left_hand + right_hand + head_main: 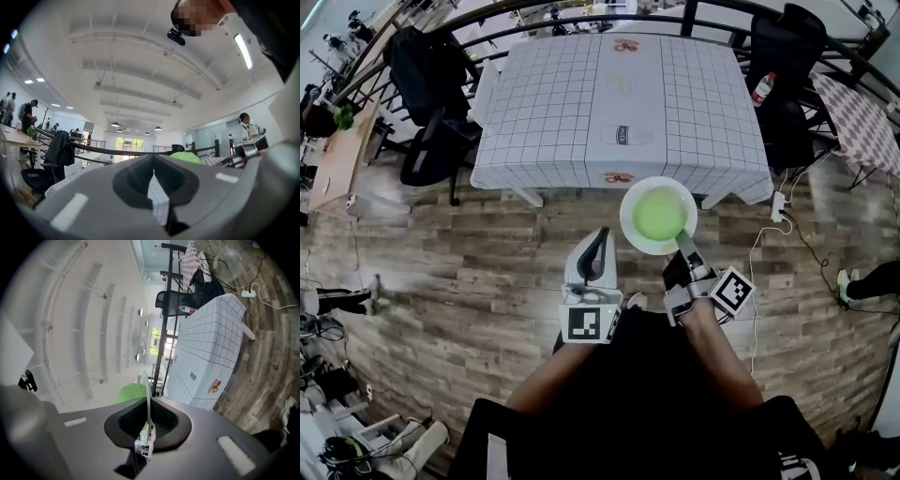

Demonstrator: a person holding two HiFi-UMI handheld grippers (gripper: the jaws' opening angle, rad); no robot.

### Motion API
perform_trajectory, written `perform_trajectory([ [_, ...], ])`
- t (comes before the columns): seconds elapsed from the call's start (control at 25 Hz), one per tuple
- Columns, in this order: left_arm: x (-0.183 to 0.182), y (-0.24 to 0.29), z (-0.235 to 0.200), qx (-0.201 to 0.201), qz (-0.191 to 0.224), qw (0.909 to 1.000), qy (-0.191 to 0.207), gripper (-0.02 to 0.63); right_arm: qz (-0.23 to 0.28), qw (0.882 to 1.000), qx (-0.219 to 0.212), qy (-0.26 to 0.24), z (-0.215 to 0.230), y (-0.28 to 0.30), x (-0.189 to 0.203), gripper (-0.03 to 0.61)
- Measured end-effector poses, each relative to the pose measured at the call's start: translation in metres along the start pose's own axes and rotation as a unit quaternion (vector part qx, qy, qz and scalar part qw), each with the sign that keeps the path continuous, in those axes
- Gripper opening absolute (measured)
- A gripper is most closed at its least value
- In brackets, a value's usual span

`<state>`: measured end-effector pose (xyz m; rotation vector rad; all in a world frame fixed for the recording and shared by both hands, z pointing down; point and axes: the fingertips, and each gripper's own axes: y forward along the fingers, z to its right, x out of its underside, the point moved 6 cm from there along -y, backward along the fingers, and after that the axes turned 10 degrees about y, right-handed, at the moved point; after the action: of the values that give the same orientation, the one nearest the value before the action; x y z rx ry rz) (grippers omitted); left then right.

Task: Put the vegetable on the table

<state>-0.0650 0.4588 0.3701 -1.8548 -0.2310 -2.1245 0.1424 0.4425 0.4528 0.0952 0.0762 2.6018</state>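
Grippers, two. The left gripper [599, 240] is held low in front of the person's body. Its jaws are pressed together and nothing is caught between them. The right gripper [682, 242] is clamped on the near rim of the plate [628, 220]. In the right gripper view the plate's thin edge is seen standing between the jaws.

Plate, one. It is white and round, and is carried in the air by that rim alone.

Vegetable, one. A round, pale-green vegetable [659, 214] is seated in the middle of the plate. It is held above the wooden floor [441, 253], right at the near edge of the table [544, 112], and is not set down on it.

Table, one. It is covered with a white gridded cloth. Four small marks are ranged along the cloth's middle line and are too small to be identified.

Chairs, two. The left chair [431, 155], black and draped with dark clothing, is placed at the table's left side. The right chair [787, 56], also black, is placed at the right corner, and a bottle [762, 87] is seen against it. Both are set to the sides of the table's near edge.

Other things:
- One black railing [687, 19] is seen behind the table.
- One white power strip [779, 204] with its cable is laid on the floor near the table's right front leg.
- One second table [862, 117] with a checked cloth is seen at the far right.
- One wooden desk [337, 159] is seen at the far left.
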Motion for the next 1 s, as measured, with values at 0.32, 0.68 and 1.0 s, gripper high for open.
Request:
perform_trajectory([
  [0.32, 0.030, 0.045, -0.012, -0.016, -0.007, 0.9998, 0.010, 0.008, -0.009, 1.000, -0.010, 0.001, 0.022, 0.033, -0.037, 0.012],
  [0.68, 0.015, 0.104, -0.022, 0.026, -0.015, 0.9994, -0.015, 0.008, 0.014, 1.000, 0.018, -0.001, -0.008, 0.048, -0.054, 0.012],
  [1.0, 0.048, 0.177, -0.058, 0.044, 0.002, 0.9989, -0.019, 0.008, 0.022, 1.000, 0.013, -0.013, 0.004, 0.125, -0.075, 0.012],
])
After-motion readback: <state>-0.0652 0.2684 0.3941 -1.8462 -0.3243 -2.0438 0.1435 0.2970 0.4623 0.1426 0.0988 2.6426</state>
